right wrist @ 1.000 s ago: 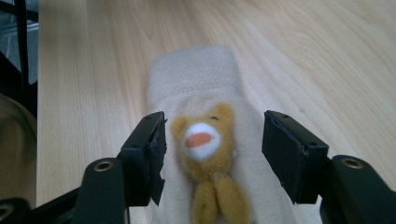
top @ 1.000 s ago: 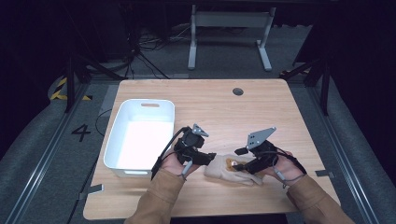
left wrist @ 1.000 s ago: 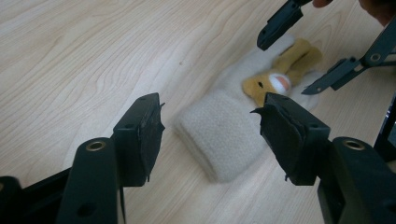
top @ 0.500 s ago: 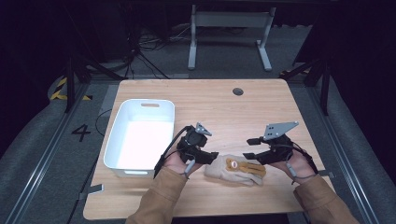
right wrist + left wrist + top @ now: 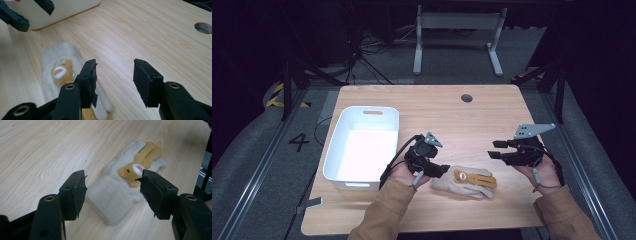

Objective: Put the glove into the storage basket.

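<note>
**Two grippers, one glove, one bin**

Two grippers are held over one wooden table (image 5: 492,115). One white bin (image 5: 362,150) is seen at the left. One cream glove (image 5: 467,182) lies flat near the front edge. The left gripper (image 5: 443,171) is parted around its cuff, not pressing. The right gripper (image 5: 497,149), jaws apart and just closing on nothing, is raised beside the glove.

On the table (image 5: 492,115), the glove (image 5: 467,181) lies right of the bin (image 5: 334,165).

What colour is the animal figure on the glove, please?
Golden tan animal figure on the cream fleece glove; left gripper view.
</note>
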`<control>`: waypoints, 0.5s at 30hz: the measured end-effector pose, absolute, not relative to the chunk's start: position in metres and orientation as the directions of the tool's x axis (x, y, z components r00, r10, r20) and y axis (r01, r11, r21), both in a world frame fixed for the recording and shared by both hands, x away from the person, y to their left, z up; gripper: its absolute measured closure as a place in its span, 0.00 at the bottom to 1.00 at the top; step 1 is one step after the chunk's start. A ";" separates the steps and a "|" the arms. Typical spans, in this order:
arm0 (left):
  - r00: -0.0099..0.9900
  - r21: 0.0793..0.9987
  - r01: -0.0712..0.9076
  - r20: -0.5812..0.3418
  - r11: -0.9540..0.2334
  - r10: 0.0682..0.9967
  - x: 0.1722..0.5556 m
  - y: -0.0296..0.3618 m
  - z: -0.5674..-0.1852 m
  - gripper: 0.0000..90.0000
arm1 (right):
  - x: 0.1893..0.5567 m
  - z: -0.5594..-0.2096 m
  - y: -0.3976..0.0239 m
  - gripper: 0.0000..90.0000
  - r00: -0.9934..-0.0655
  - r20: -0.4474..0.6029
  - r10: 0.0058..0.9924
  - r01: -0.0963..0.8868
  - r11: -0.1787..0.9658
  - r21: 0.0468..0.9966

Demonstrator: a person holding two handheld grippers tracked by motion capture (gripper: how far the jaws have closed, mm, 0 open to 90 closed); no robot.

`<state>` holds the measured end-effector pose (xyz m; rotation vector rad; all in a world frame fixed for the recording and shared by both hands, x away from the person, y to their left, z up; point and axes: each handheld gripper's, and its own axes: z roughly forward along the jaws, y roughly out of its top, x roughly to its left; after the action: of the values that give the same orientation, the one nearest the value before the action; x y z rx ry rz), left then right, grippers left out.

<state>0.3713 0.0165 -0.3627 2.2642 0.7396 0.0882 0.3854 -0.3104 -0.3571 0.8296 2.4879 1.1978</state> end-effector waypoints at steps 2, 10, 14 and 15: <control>0.832 0.675 0.483 -0.153 -0.559 0.534 0.371 0.016 -0.363 0.41 | 0.385 -0.357 -0.313 0.59 -0.796 0.016 0.605 0.388 0.491 0.780; 0.834 0.676 0.478 -0.151 -0.560 0.531 0.371 0.015 -0.363 0.41 | 0.389 -0.357 -0.330 0.50 -0.706 -0.016 0.708 0.414 0.431 0.802; 0.838 0.675 0.478 -0.157 -0.562 0.523 0.371 0.013 -0.364 0.39 | 0.393 -0.358 -0.344 0.54 -0.647 -0.019 0.762 0.439 0.393 0.808; 0.839 0.676 0.476 -0.158 -0.562 0.520 0.371 0.013 -0.364 0.38 | 0.394 -0.358 -0.346 0.54 -0.641 -0.018 0.767 0.445 0.390 0.806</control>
<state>0.3709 0.0128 -0.3644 2.2628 0.7223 0.0756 0.3939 -0.3465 -0.3583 1.0475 2.2656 1.1352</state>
